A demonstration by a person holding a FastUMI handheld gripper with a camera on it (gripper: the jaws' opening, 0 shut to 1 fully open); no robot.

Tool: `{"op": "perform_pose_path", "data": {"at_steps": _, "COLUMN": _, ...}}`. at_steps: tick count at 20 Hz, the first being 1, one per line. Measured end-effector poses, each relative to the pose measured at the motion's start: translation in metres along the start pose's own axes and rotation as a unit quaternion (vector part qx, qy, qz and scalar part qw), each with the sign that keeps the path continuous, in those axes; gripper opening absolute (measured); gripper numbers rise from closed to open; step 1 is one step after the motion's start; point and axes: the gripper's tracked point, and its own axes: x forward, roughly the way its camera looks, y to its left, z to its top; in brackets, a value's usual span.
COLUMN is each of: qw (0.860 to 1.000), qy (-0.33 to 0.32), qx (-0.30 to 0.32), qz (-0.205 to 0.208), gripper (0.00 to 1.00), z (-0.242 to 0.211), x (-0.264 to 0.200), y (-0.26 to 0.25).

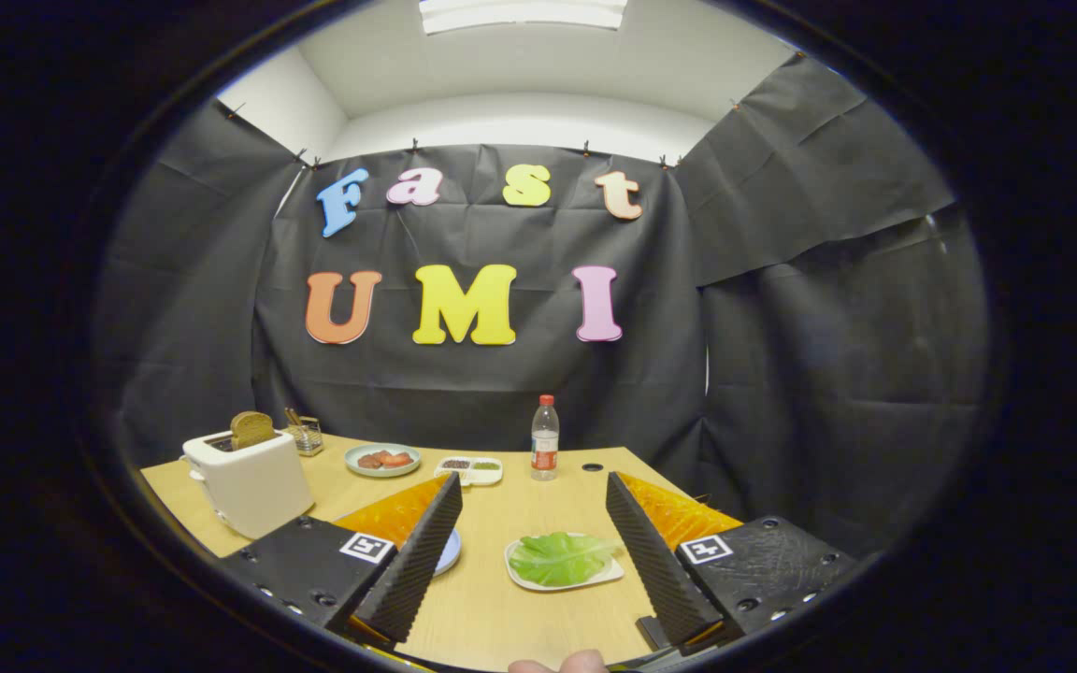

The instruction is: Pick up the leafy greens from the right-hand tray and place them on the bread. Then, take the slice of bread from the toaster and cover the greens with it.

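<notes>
Gripper [534, 537] stands spread wide, nothing between the fingers, poised above the worktop [538, 505]. Greens [559, 558] lie flat on a small white tray [610, 577], just ahead and nearer the right finger. A blue plate [448, 551] shows partly behind the left finger; what lies on it cannot be told. Toast [251, 429] stands upright in the toaster [249, 479], well apart to the left. Assessment: greens appear light, limp and easily torn; pinch gently at a raised leaf edge, as a flat centre offers little purchase.

Wooden table [538, 523], black cloth walls [828, 374], ceiling light [522, 13].
</notes>
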Motion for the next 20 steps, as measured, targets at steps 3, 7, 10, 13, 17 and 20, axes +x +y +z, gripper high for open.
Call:
{"op": "perform_pose_path", "data": {"at_steps": 3, "qw": 1.000, "qy": 0.003, "qx": 0.002, "qz": -0.002, "gripper": 0.95, "z": -0.001, "x": 0.002, "y": -0.003}}
{"op": "perform_pose_path", "data": {"at_steps": 7, "qw": 1.000, "qy": 0.017, "qx": 0.014, "qz": -0.003, "gripper": 0.95, "z": -0.007, "x": 0.009, "y": -0.010}}
{"op": "perform_pose_path", "data": {"at_steps": 10, "qw": 0.998, "qy": 0.045, "qx": 0.035, "qz": -0.008, "gripper": 0.95, "z": -0.020, "x": 0.024, "y": -0.025}}
{"op": "perform_pose_path", "data": {"at_steps": 13, "qw": 0.994, "qy": 0.083, "qx": 0.064, "qz": -0.007, "gripper": 0.95, "z": -0.044, "x": 0.044, "y": -0.041}}
{"op": "perform_pose_path", "data": {"at_steps": 17, "qw": 0.985, "qy": 0.127, "qx": 0.114, "qz": -0.017, "gripper": 0.95, "z": -0.075, "x": 0.080, "y": -0.071}}
{"op": "perform_pose_path", "data": {"at_steps": 20, "qw": 0.973, "qy": 0.166, "qx": 0.159, "qz": -0.024, "gripper": 0.95, "z": -0.100, "x": 0.112, "y": -0.091}}
